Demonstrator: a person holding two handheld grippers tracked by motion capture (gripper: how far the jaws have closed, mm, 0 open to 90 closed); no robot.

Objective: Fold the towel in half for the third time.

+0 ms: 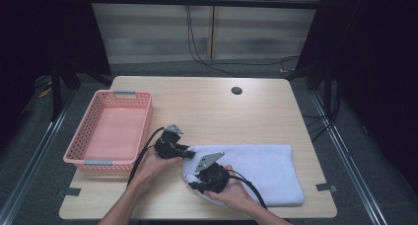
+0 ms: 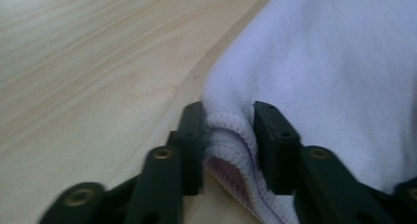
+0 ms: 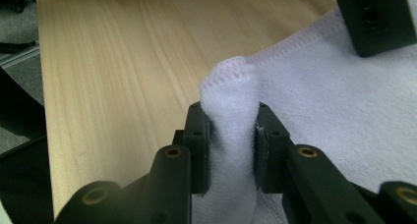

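Note:
A white folded towel (image 1: 261, 170) lies on the near right part of the wooden table (image 1: 212, 111). My left gripper (image 1: 190, 153) is at the towel's far left corner. In the left gripper view its jaws (image 2: 228, 140) are shut on the stitched hem of the towel (image 2: 324, 71). My right gripper (image 1: 193, 185) is at the towel's near left corner. In the right gripper view that gripper (image 3: 231, 145) pinches a raised fold of the towel (image 3: 344, 111) between its pads. A jaw of the left gripper (image 3: 376, 17) shows at the top right of that view.
A pink perforated basket (image 1: 88, 114) with nothing inside stands at the table's left edge, just left of my left hand. A dark round hole (image 1: 236, 91) sits in the far part of the tabletop. Bare wood stretches beyond the towel.

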